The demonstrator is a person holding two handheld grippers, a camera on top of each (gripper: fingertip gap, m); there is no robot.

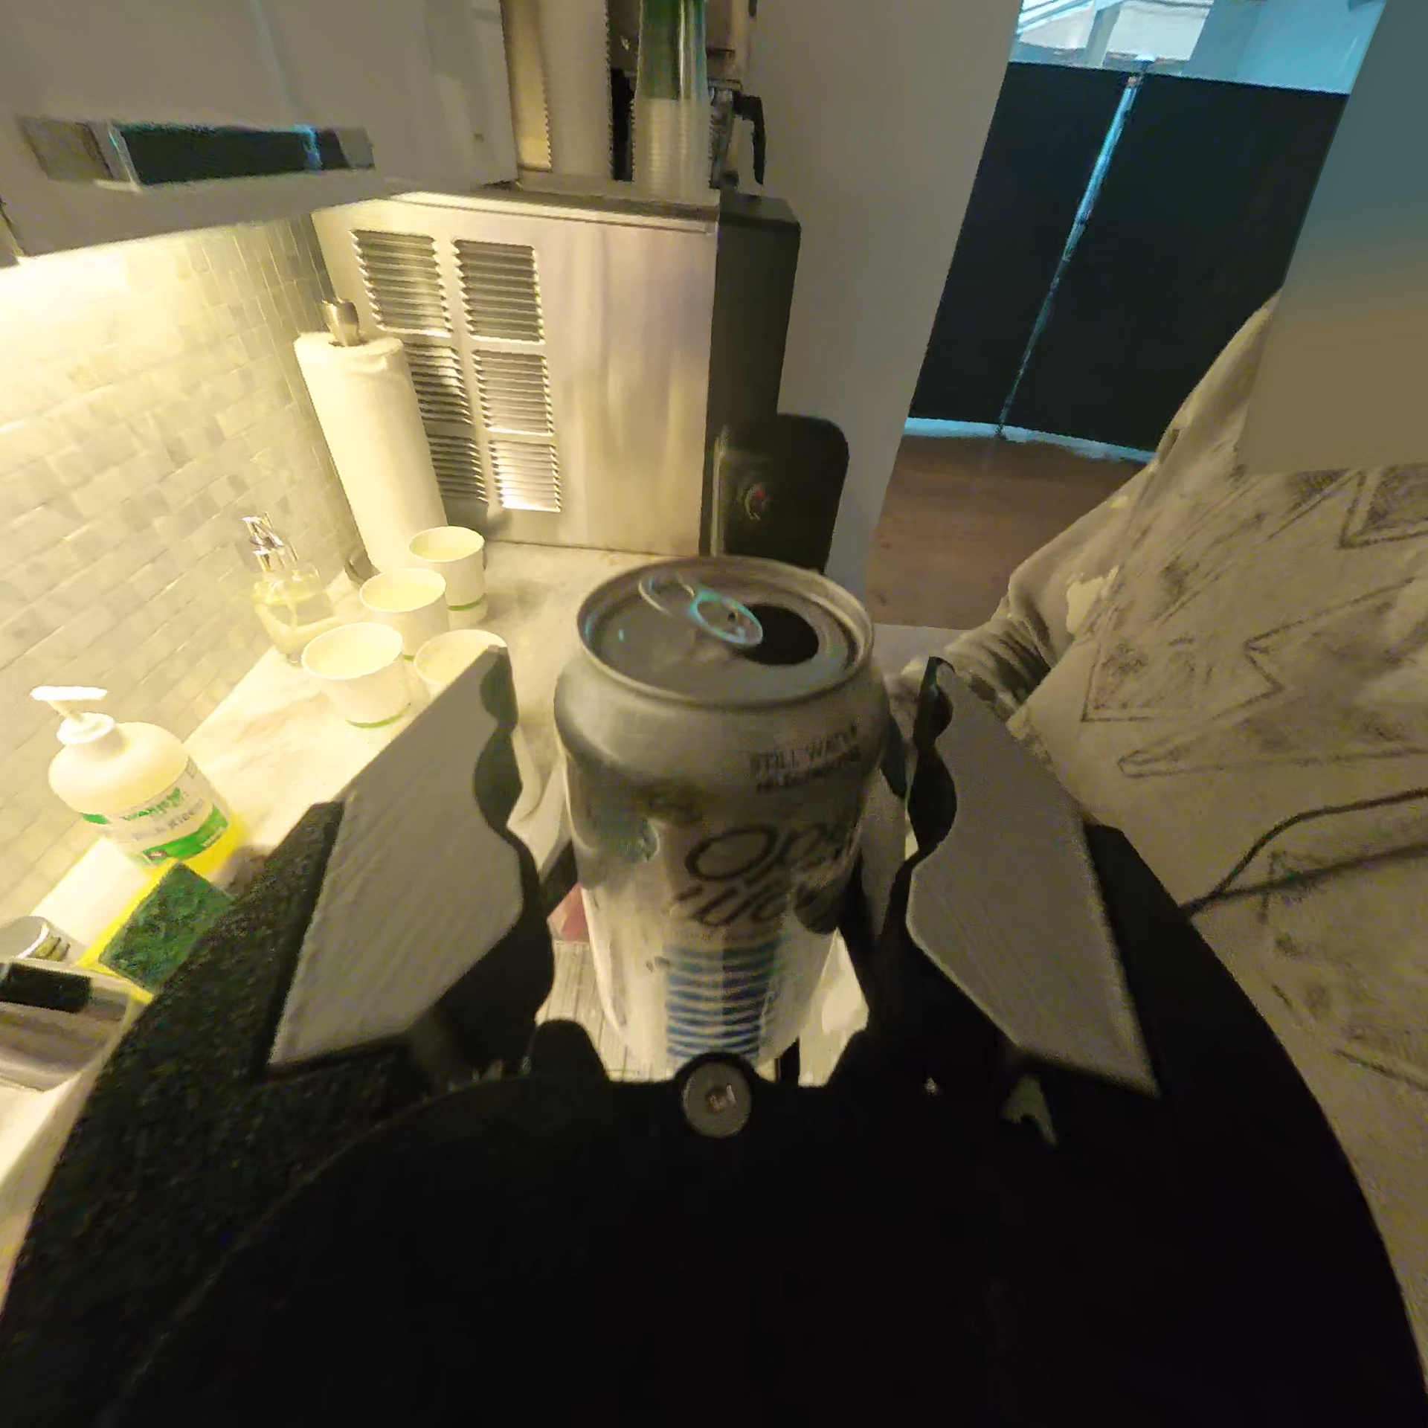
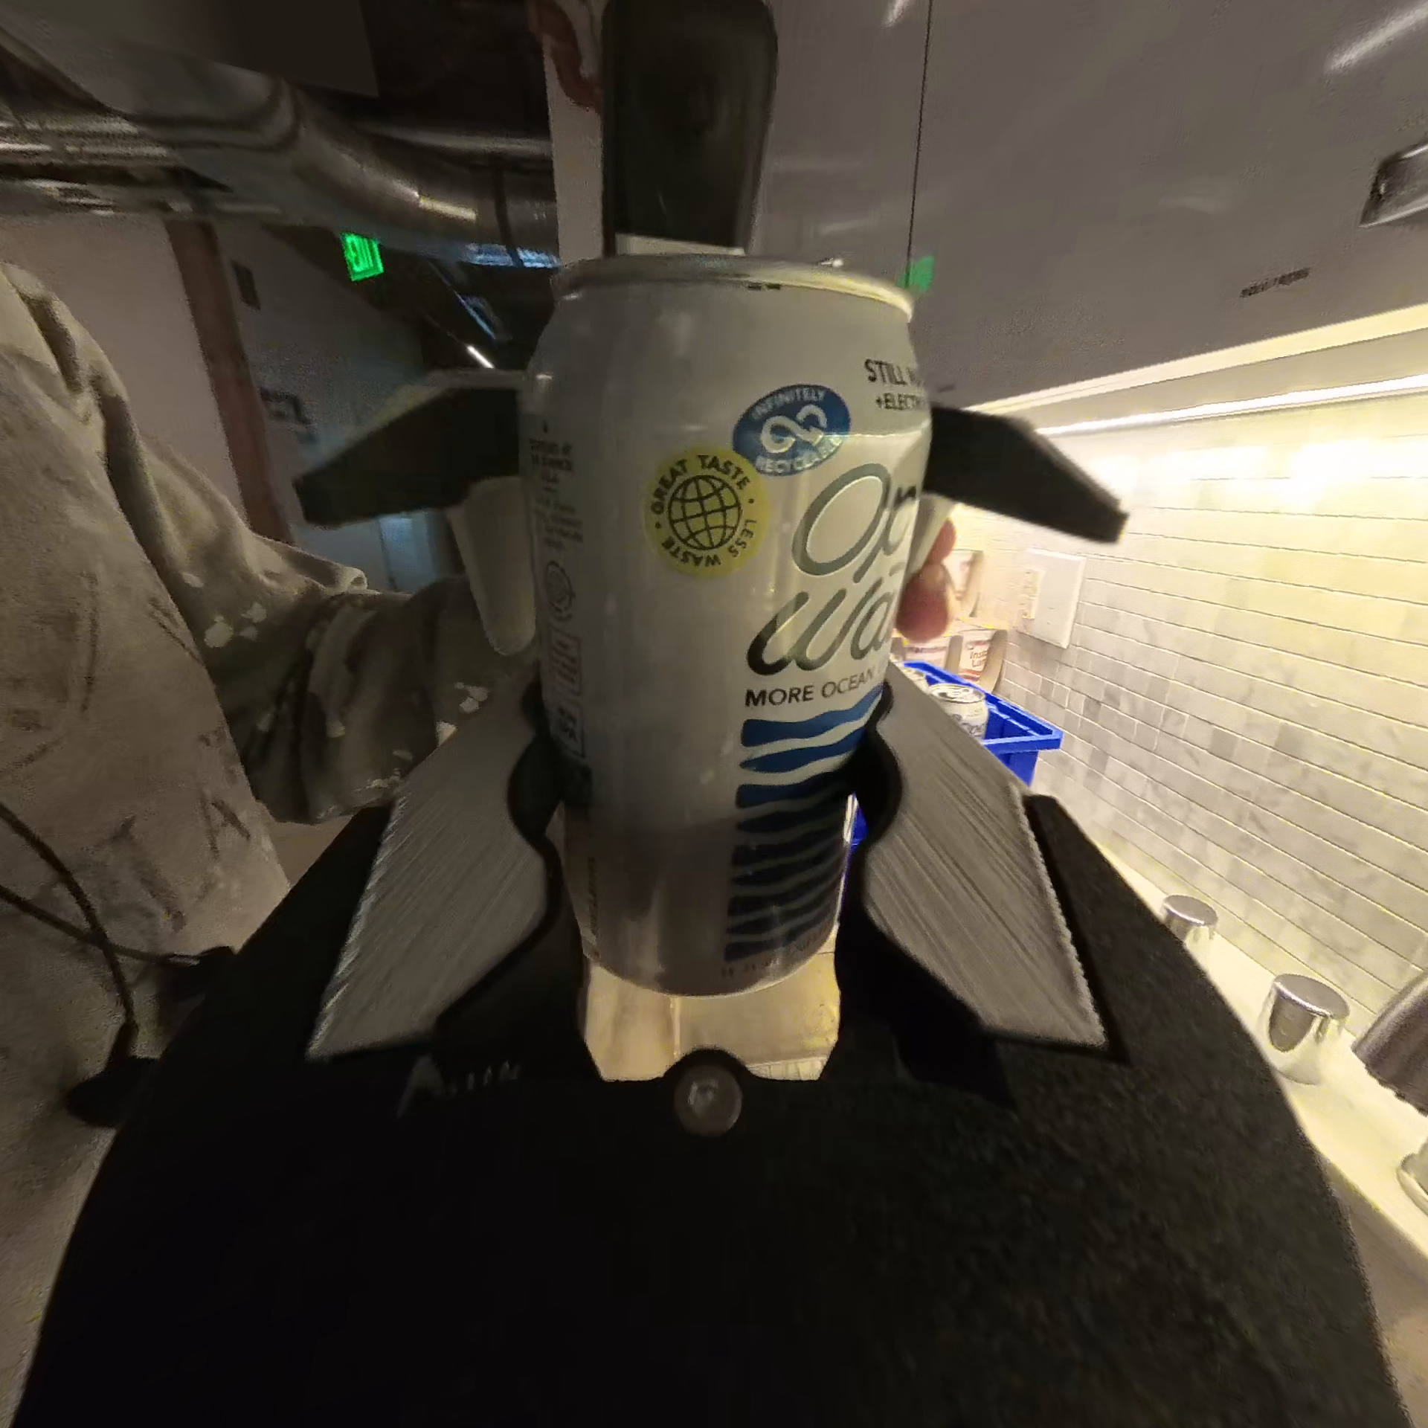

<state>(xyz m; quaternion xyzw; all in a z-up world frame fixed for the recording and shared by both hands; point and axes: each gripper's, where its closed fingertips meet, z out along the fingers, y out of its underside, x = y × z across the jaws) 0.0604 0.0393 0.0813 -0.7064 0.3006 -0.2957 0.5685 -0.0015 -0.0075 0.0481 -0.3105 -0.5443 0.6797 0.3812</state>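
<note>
Aluminium can (image 1: 719, 780), silver with blue waves and its tab popped, stands upright at the centre of both views. The left gripper (image 1: 715, 773) flanks its upper part; whether its fingers press the wall I cannot tell. The right gripper (image 2: 715, 780) clenches the can's lower half (the left one's fingers show above). Paper cups (image 1: 402, 626) sit at ten o'clock on the counter (image 1: 263, 742), a blue bin (image 2: 997, 734) at three.

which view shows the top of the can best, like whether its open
The left wrist view: it looks down on the can, showing the lid with tab lifted and mouth open. The right wrist view sees the can from the side; only the rim's edge shows.
</note>
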